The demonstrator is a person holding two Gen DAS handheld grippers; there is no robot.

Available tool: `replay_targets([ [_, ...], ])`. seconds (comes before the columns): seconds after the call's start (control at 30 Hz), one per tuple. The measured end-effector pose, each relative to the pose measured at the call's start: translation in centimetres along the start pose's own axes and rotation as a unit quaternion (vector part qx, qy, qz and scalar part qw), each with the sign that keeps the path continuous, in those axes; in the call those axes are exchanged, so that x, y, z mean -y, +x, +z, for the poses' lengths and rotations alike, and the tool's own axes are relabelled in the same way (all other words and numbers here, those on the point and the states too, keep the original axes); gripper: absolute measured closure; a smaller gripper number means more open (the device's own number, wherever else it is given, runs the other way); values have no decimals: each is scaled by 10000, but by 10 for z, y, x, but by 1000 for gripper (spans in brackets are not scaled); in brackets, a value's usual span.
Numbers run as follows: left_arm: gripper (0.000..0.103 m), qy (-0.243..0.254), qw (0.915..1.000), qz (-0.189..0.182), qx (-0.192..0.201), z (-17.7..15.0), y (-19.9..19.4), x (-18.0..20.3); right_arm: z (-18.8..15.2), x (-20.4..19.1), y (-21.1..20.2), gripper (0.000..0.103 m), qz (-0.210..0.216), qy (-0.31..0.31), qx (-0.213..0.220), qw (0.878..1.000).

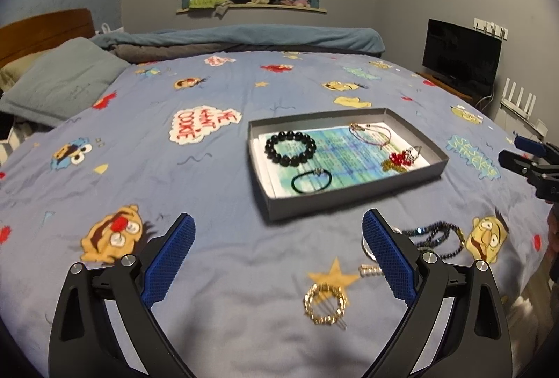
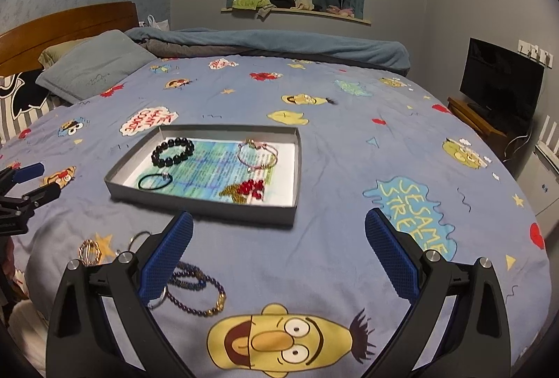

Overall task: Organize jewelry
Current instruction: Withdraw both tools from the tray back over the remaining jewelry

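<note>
A grey shallow box (image 1: 353, 200) (image 2: 209, 208) lies on the bed. In it are a black bead bracelet (image 1: 290, 148) (image 2: 173, 152), a black hair tie (image 1: 311, 181) (image 2: 154, 181), a thin pink bracelet (image 1: 371, 133) (image 2: 258, 154) and a red and gold piece (image 1: 398, 160) (image 2: 246, 191). Loose on the sheet near me lie a gold ring-shaped hair clip (image 1: 325, 305) (image 2: 89, 252), a dark bead necklace (image 1: 438, 238) (image 2: 195, 287) and silver hoops (image 2: 139, 238). My left gripper (image 1: 277, 259) is open and empty above the clip. My right gripper (image 2: 279, 255) is open and empty, right of the necklace.
The bed has a blue cartoon-print sheet (image 1: 174, 203), pillows (image 1: 63, 77) at the left and a rolled blanket (image 1: 244, 39) at the far side. A TV (image 2: 499, 81) stands at the right. The right gripper shows at the left wrist view's right edge (image 1: 531, 165).
</note>
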State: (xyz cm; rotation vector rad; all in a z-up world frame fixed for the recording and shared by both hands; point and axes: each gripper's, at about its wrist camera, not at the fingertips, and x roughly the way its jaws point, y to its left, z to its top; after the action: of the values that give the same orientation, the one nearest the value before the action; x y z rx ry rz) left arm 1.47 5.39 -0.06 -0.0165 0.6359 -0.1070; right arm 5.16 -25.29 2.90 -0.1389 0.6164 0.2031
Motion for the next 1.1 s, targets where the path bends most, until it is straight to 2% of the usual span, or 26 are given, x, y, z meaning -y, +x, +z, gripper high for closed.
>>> replay_targets([
  [0.47, 7, 47, 9991, 15, -423, -39, 6, 1, -35, -1, 11, 6, 191, 87, -343, 9992],
  [0.67, 7, 142, 9981, -212, -568, -54, 13, 12, -42, -4, 12, 6, 226, 41, -378, 9990],
  [0.8, 7, 235, 9971, -195, -703, -63, 22, 17, -50, -7, 18, 6, 254, -5, -496, 9984],
  [1.1, 7, 167, 9961, -241, -830, -71, 34, 19, -69, -14, 30, 6, 395, -36, -765, 9963],
])
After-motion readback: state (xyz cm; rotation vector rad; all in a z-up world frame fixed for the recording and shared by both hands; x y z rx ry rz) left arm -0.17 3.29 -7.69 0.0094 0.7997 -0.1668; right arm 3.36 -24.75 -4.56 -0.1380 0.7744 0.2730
